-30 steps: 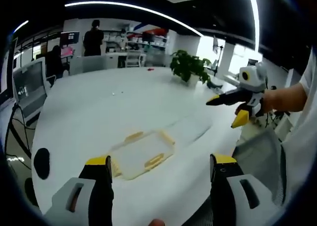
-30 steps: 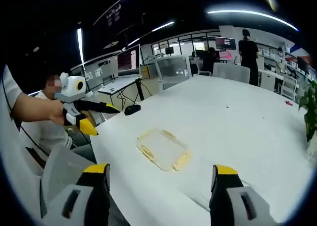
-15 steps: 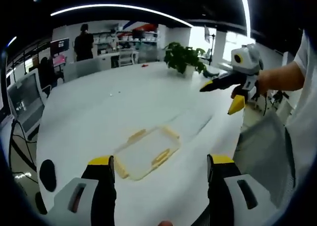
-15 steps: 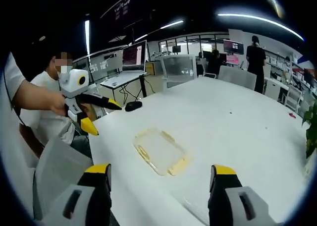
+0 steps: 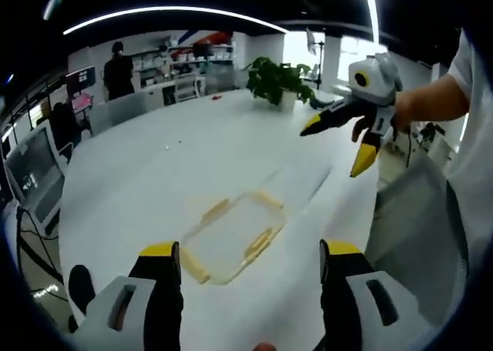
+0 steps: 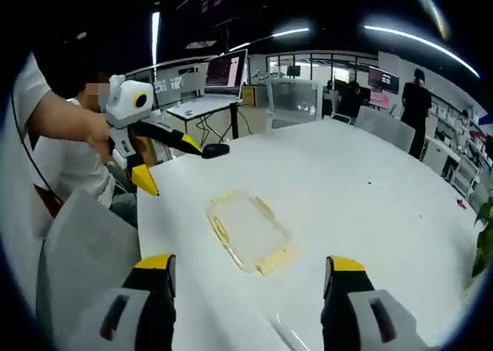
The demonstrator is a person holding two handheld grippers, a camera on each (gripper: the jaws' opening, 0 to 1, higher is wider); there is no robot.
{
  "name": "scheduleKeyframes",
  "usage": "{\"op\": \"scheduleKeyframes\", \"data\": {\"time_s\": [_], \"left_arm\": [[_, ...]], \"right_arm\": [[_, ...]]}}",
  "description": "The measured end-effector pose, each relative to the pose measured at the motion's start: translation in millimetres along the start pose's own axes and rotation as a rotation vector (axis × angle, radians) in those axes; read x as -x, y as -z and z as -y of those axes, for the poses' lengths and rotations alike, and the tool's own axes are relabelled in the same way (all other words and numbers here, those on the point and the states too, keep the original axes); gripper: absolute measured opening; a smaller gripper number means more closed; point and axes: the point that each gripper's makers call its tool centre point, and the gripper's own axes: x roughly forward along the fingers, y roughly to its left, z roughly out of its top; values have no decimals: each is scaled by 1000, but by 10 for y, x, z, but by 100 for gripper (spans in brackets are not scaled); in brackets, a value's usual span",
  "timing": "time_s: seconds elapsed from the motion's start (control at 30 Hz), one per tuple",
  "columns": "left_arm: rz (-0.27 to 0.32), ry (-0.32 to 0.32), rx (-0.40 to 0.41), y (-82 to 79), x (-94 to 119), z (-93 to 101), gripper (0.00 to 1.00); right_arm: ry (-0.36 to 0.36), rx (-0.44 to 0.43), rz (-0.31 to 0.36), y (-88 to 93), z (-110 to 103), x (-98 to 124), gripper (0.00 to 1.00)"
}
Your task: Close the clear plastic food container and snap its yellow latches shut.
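1. Clear plastic food container (image 5: 231, 241) (image 6: 248, 232): lies flat on the white desk (image 5: 177, 166) (image 6: 370, 205), near the person's edge and ahead of both grippers. Low and see-through; whether the lid is already seated on it I cannot tell from here.
2. Yellow latches (image 5: 260, 242) (image 6: 219, 229): visible along the container's sides, seemingly splayed outward, so judged not yet snapped.
3. Left gripper (image 5: 246, 260) (image 6: 163, 157): fingers spread wide, grasping nothing, held above the desk short of the container.
4. Right gripper (image 6: 248, 268) (image 5: 333, 139): fingers likewise parted and empty, raised well clear of the container.
5. Risk, sliding: the container looks light and the desk smooth; a push on one latch without the other gripper bracing the far side would likely skid it away rather than click it.
6. Risk, misjudged contact: the clear walls are hard to read against the white top, so a finger may land on the lid or rim, not the latch, and tip or flex it.
7. Risk, uneven closure: snapping one side first on a lid not seated could leave the opposite edge proud.
8. Desk: large, white, rounded; a dark mouse-like object (image 6: 215, 149) near its edge, a potted plant (image 5: 276, 80) at the far side.
9. Room: open office with ceiling strip lights, monitors (image 6: 226, 72), chairs, people standing in the distance.
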Motion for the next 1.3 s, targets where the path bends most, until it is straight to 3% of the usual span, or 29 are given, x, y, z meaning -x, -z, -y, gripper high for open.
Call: {"op": "scheduleKeyframes", "data": {"time_s": [0.5, 0.93, 1.03, 1.3], "left_arm": [[-87, 44, -74, 180, -110, -88, 66], [-114, 74, -128, 226, -172, -151, 67], [-123, 84, -135, 245, -211, -176, 67], [-185, 111, -234, 349, -300, -257, 66]], "right_arm": [[-25, 73, -65, 27, 126, -131, 72], [-63, 111, -96, 28, 153, -314, 71], [-99, 112, -81, 3, 125, -340, 70], [-111, 170, -113, 46, 150, -418, 66]]}}
